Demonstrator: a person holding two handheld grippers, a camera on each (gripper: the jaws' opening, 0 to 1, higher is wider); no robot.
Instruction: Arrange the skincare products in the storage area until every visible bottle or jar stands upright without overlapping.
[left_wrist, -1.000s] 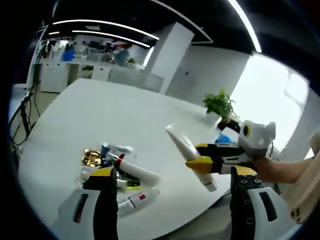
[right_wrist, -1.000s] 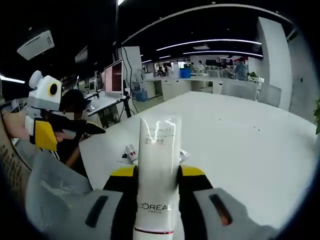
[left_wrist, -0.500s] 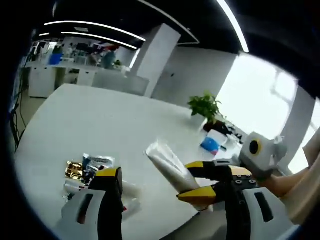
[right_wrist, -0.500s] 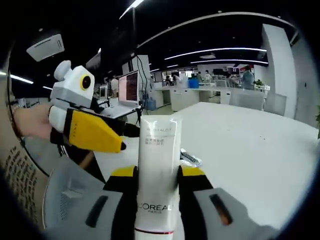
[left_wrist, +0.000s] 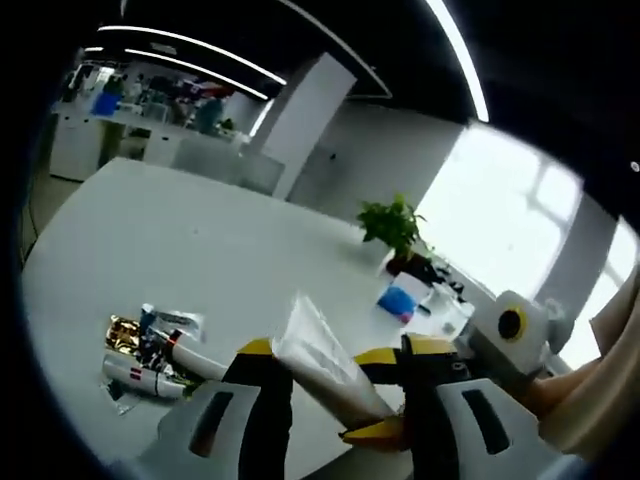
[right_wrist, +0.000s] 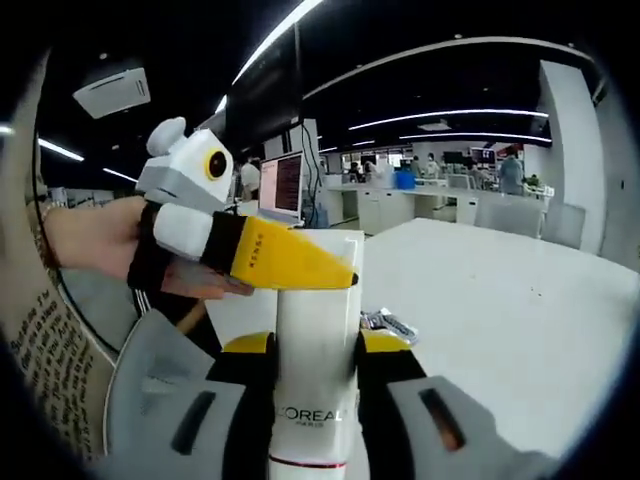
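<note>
My right gripper (right_wrist: 315, 345) is shut on a white L'Oreal tube (right_wrist: 315, 400), held upright in the right gripper view. The left gripper (right_wrist: 300, 268), held by a hand (right_wrist: 90, 245), lies across the tube's top end and hides it. In the left gripper view the white tube (left_wrist: 315, 350) slants up between the jaws of my left gripper (left_wrist: 340, 348), which stand either side of its crimped end with a gap on the right. The right gripper (left_wrist: 378, 392) holds the tube's lower part. A pile of small tubes and bottles (left_wrist: 150, 350) lies flat on the white table (left_wrist: 150, 230).
A potted plant (left_wrist: 392, 222) and a blue-and-white box (left_wrist: 398, 300) stand at the table's far side. One loose product (right_wrist: 385, 322) lies on the table (right_wrist: 480, 300) behind the tube. A monitor (right_wrist: 283, 185) and desks stand beyond, and a grey chair (right_wrist: 150, 350) is close by.
The left gripper has come in over the tube's top end and its jaws have narrowed around it. The right gripper keeps its hold on the tube.
</note>
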